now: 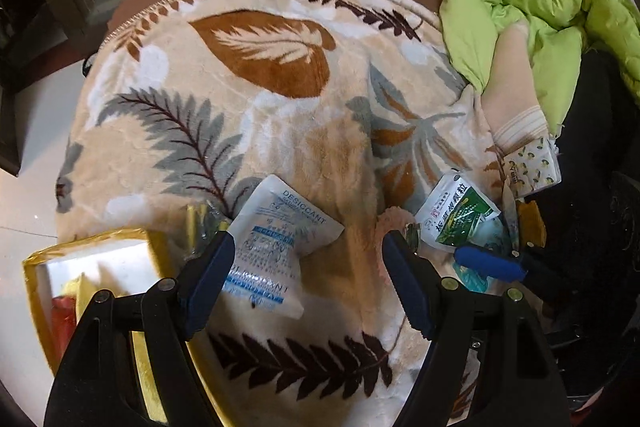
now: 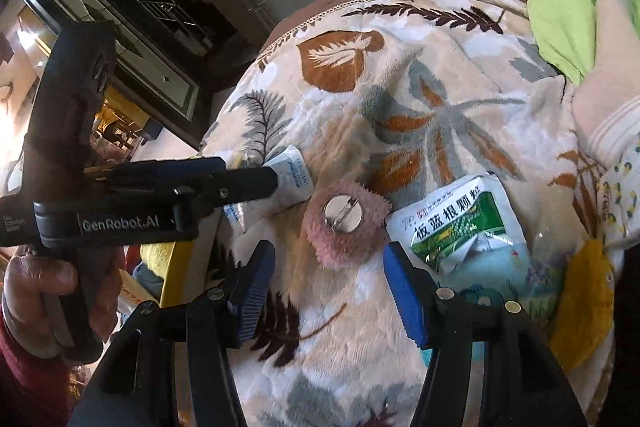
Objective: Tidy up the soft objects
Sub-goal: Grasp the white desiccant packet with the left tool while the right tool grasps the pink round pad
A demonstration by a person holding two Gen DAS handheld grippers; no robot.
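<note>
Here, white desiccant packet (image 1: 276,243) with blue print, both grippers' jaws spread wide.

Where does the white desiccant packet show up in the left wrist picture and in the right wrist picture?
Left wrist view: the desiccant packet lies low and centre, beside the left finger of the open left gripper.
Right wrist view: left of centre, partly hidden by the left gripper's black finger.
Shared landmark: the green and white medicine sachet, to the packet's right on the leaf-print blanket.

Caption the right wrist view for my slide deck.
Open right hand-held gripper over a pink fuzzy brooch on a leaf-print blanket.
</note>
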